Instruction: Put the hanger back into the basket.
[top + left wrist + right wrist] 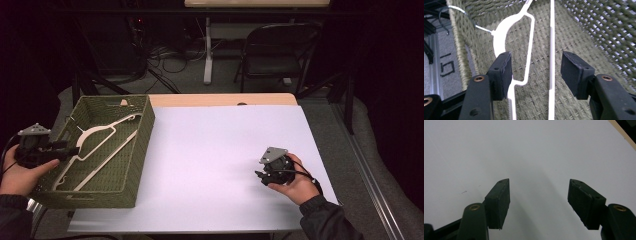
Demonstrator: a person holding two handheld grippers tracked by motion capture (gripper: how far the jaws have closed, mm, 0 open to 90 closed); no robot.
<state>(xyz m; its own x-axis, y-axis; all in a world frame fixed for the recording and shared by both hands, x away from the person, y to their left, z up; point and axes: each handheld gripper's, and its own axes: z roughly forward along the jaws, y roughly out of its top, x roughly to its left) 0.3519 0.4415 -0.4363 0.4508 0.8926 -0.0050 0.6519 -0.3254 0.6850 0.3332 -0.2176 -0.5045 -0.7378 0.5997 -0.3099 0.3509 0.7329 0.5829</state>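
Hanger (97,145), one, white, lies in one green woven basket (142,150); we see the left gripper (535,72) spread above it and the right gripper (539,202) spread over the table (220,150).

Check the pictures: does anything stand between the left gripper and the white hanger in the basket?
Nothing visible does. The left gripper, jaws open, hangs directly above the white hanger lying in the green basket.

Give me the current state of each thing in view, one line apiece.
Hanger: lying flat in the basket, released.
Basket: upright at the table's left edge, holding the hanger.
Left gripper: open above the hanger, gripping nothing.
Right gripper: open, empty, over the bare white tabletop.
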